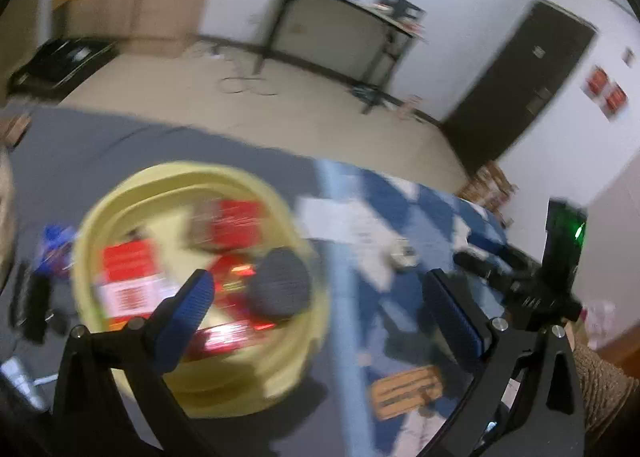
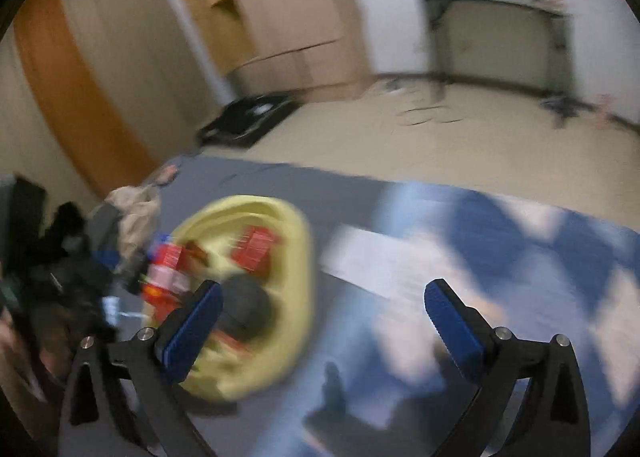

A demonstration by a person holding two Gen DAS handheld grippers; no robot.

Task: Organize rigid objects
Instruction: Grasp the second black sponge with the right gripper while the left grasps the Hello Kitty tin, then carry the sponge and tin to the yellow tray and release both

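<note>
One orange flat item [image 1: 408, 389] in the left view only

The left claw [image 1: 320, 305] stands wide open with nothing between its blue pads [image 1: 188, 313]. Below it, on the grey surface [image 1: 120, 153], sits a yellow basin [image 1: 296, 341] that holds red boxes [image 1: 128, 261] and a dark round object [image 1: 282, 283]. To the right lies a blue and white cloth [image 1: 404, 201]; the picture is blurred.
</note>
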